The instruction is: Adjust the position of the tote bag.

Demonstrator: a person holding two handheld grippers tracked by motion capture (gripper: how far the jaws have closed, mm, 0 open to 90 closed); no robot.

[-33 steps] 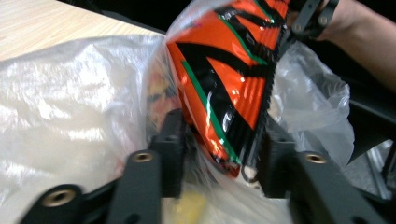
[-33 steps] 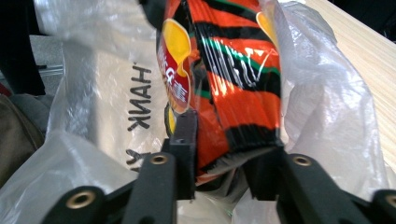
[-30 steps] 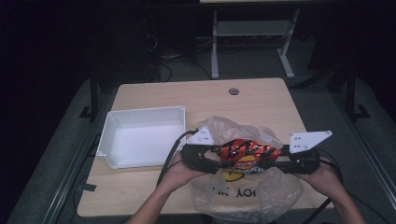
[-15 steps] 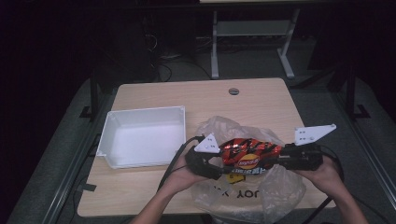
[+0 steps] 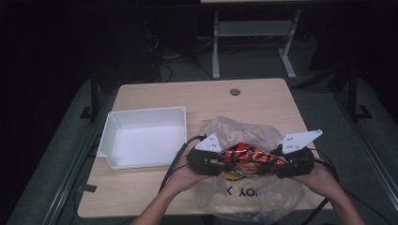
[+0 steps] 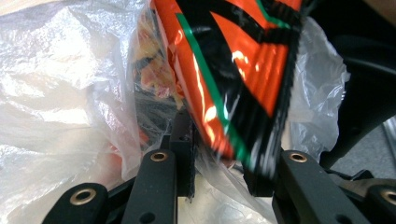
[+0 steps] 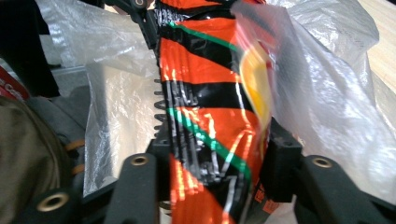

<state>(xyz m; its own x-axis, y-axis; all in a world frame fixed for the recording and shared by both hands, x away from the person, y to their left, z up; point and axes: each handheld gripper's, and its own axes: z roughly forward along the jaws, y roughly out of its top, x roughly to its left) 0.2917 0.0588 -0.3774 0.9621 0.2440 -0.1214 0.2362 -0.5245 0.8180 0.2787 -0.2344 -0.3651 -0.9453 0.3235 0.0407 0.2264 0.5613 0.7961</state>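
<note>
in the high view a light wooden table (image 5: 155, 192) carries a white tray (image 5: 143, 138) on its left half, and to the right of the tray lies a crumpled clear plastic bag (image 5: 244, 197) with dark lettering on its near part. above that bag the person's two hands meet: the left gripper (image 5: 211, 161) comes in from the left and the right gripper (image 5: 286, 164) from the right, each with a pale three-cornered plate on top, and between them stretches an orange and black snack packet (image 5: 246, 157), one end at each gripper, held over the bag and just right of the tray without touching it. a round grommet (image 5: 235, 91) sits in the far part of the table, well apart from everything else. in the left gripper view the two black jaws rise from the bottom with the left gripper (image 6: 219, 175) closed onto the lower edge of the snack packet (image 6: 233, 79), some film of the plastic bag (image 6: 60, 98) caught in beside it; the packet runs up and away from the jaws, its green stripe slanting across. in the right gripper view the right gripper (image 7: 215, 154) has its jaws pressed against both faces of the snack packet (image 7: 205, 102), which stands between them and runs straight ahead, with the plastic bag (image 7: 327, 102) billowing on both sides and the table (image 7: 383, 42) edge showing at the top right.
</note>
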